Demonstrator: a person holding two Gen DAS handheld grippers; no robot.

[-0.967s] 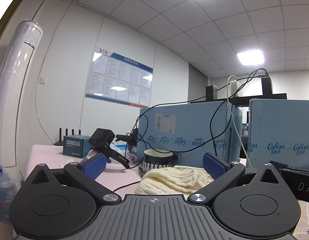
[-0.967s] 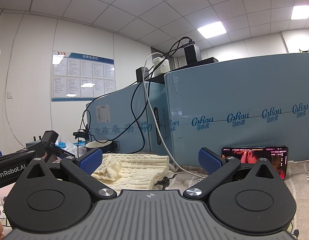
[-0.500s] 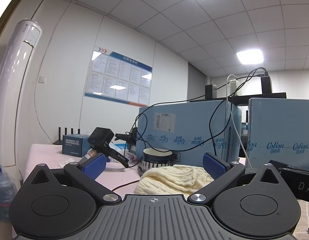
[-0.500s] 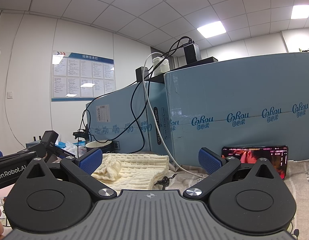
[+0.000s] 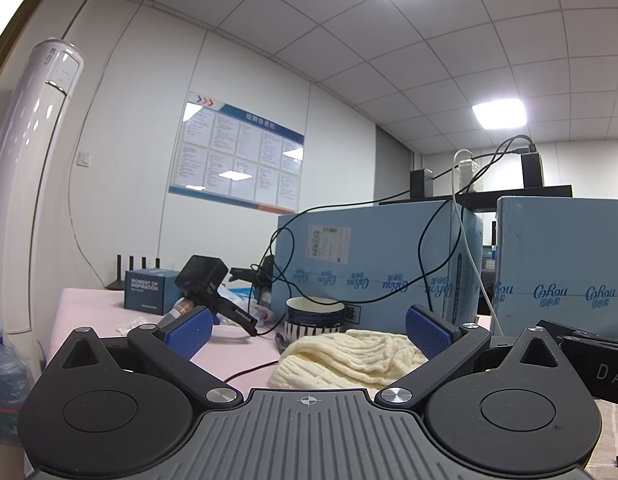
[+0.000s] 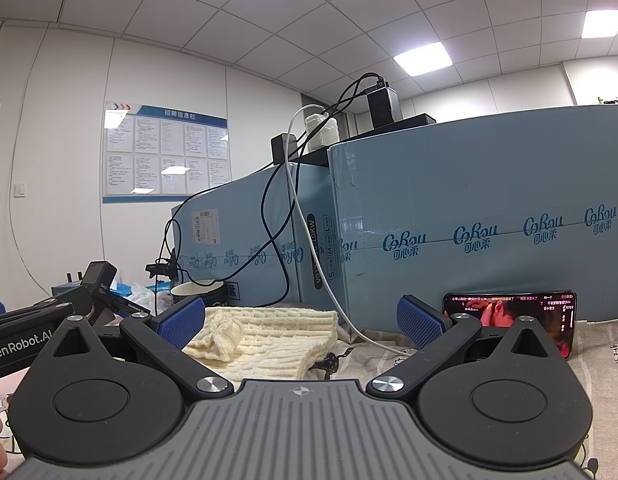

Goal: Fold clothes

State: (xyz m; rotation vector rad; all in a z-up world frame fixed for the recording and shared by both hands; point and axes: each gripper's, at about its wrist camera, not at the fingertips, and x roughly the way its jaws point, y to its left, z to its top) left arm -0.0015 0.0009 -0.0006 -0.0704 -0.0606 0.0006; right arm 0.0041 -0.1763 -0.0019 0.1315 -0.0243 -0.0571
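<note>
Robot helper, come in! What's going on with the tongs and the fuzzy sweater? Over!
Left tongs open, right tongs open, both empty. Cream sweater bunched on table, untouched. White cable and striped cup close by.

Table (image 5: 89,304) surface pink at the left. Directly on it: cream knit garment (image 5: 349,354), striped bowl (image 5: 315,314), dark blue box (image 5: 147,290), two large blue cartons (image 6: 489,240), a phone (image 6: 513,316) propped on edge against one carton.
</note>
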